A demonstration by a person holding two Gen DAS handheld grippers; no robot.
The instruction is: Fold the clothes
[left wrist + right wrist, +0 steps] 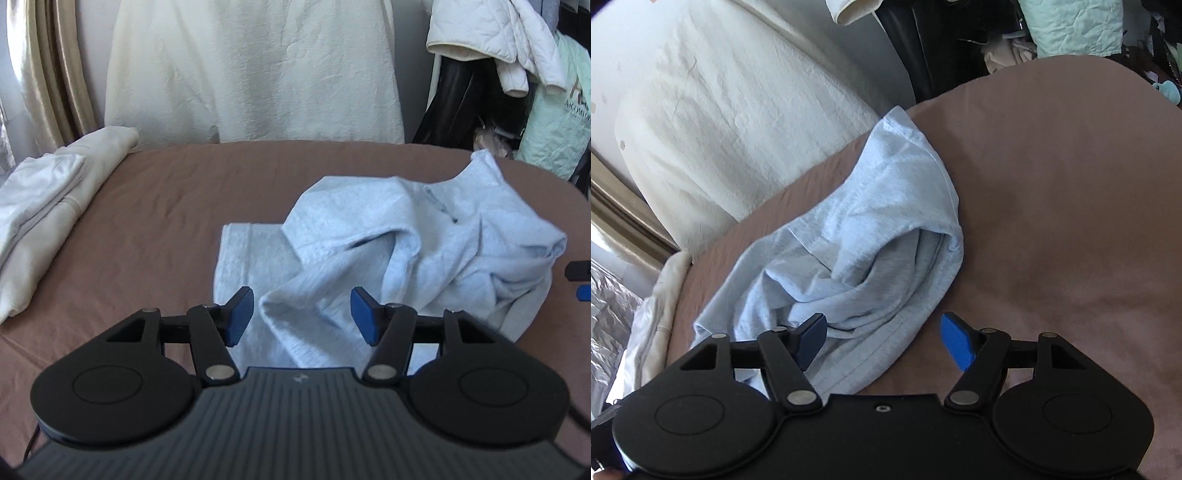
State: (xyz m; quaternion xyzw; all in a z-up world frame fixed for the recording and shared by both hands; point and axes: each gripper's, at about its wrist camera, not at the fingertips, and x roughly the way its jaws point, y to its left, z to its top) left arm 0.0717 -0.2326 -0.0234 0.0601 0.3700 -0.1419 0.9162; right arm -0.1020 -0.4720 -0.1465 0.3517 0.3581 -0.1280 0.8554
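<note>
From the left wrist, the left gripper [302, 316] hangs with jaws apart and empty over the near edge of the crumpled pale blue garment [399, 254] on the brown bedsheet [155, 206]; folding seems not yet begun. From the right wrist, the right gripper [884, 341] is likewise spread, gripping nothing, the garment's hem [871, 362] lying between its pads; the next move probably calls for pinching edges and spreading the cloth flat.

The only print shows in the left wrist view, on a mint quilted garment [561, 110] hanging right of the white jacket [491, 33]: a large pale letter, perhaps "H", above a small line of capitals cut by the edge, unreadable.
</note>
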